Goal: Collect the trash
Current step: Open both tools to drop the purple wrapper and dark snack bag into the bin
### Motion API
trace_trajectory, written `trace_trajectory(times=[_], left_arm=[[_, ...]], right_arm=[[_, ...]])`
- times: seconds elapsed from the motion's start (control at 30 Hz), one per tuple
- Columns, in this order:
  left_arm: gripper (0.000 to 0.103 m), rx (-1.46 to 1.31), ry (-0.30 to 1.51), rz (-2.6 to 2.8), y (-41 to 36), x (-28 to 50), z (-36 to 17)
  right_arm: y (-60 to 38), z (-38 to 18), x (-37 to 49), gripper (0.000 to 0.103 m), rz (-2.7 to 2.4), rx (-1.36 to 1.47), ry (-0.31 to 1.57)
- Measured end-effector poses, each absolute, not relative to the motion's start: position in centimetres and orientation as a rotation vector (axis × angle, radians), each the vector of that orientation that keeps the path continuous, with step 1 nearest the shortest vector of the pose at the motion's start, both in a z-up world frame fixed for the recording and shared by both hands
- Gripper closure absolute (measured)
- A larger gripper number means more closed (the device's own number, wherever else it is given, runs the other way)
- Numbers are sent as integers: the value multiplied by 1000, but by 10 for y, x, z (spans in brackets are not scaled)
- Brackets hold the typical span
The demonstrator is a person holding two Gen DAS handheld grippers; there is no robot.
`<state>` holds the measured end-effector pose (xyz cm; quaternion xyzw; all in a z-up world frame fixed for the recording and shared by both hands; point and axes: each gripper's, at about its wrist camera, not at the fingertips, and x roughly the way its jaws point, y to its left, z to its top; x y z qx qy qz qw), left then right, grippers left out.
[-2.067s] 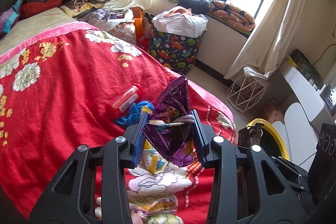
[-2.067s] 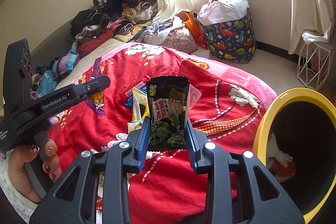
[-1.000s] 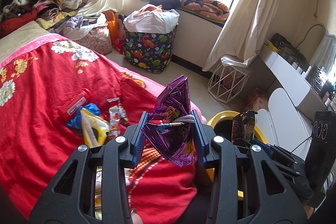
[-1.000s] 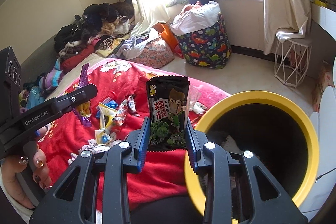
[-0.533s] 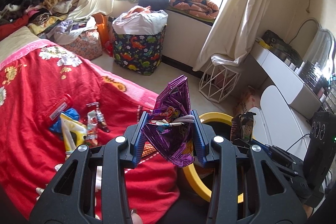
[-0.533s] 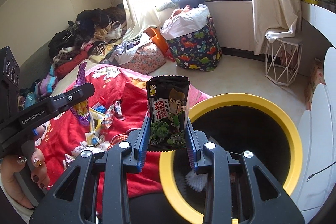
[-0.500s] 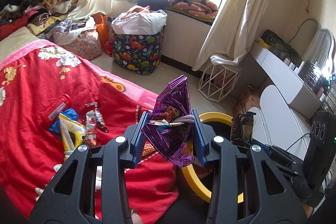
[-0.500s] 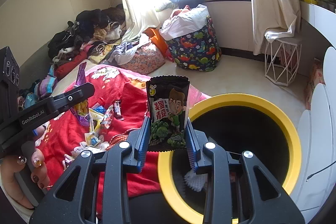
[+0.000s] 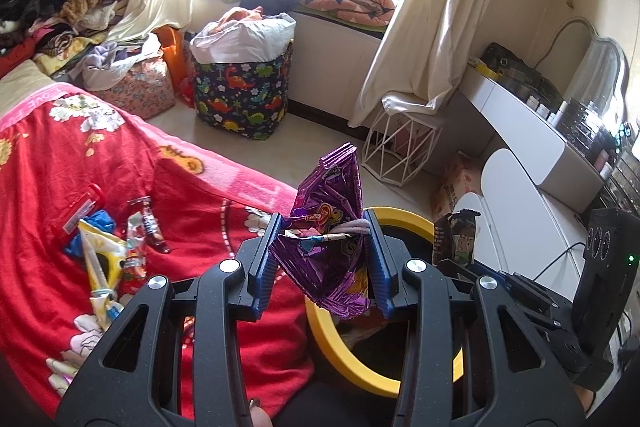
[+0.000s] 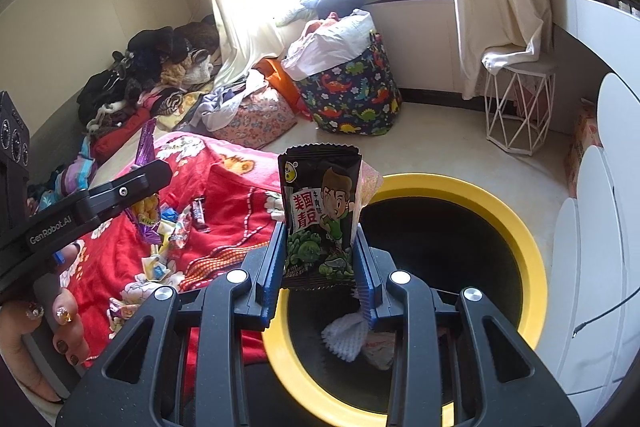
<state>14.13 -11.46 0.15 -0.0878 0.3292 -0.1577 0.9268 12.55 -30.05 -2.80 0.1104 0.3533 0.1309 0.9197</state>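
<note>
**Holding two wrappers at the bin mouth, release pending**

Carrying: right hand-held gripper (image 10: 320,269) is clamped on the black snack packet (image 10: 320,215), jaws closed to packet width, packet upright. Left hand-held gripper (image 9: 322,263) is clamped on the crumpled purple foil bag (image 9: 330,239), same narrow gap.

Position: in the right wrist view the yellow-rimmed bin (image 10: 520,239) opens from 12 to 5 o'clock of the packet; the packet sits over the rim's near-left arc, not over centre. In the left wrist view the foil bag overhangs the rim at its 9 o'clock side.

Risks, my read:
- Release now and either item could clip the rim and tip back onto the red bed cover (image 9: 48,187), which butts against the bin at 9 o'clock.
- Foil is light and springy; it may cling to a pad or flutter off line.
- The grippers are near each other over one opening, so contact is possible.

Room: the bin mouth is wide, with only some paper scraps (image 10: 344,341) at the bottom. Floor is open toward 12 o'clock. More wrappers (image 9: 104,251) remain on the bed.
</note>
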Motion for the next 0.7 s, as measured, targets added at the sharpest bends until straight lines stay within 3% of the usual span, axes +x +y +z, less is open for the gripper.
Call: trace_trajectory(times=[0.7], left_arm=[[71, -116, 709, -400, -163, 149, -6]], right_arm=[[-344, -49, 121, 72, 187, 281, 758]])
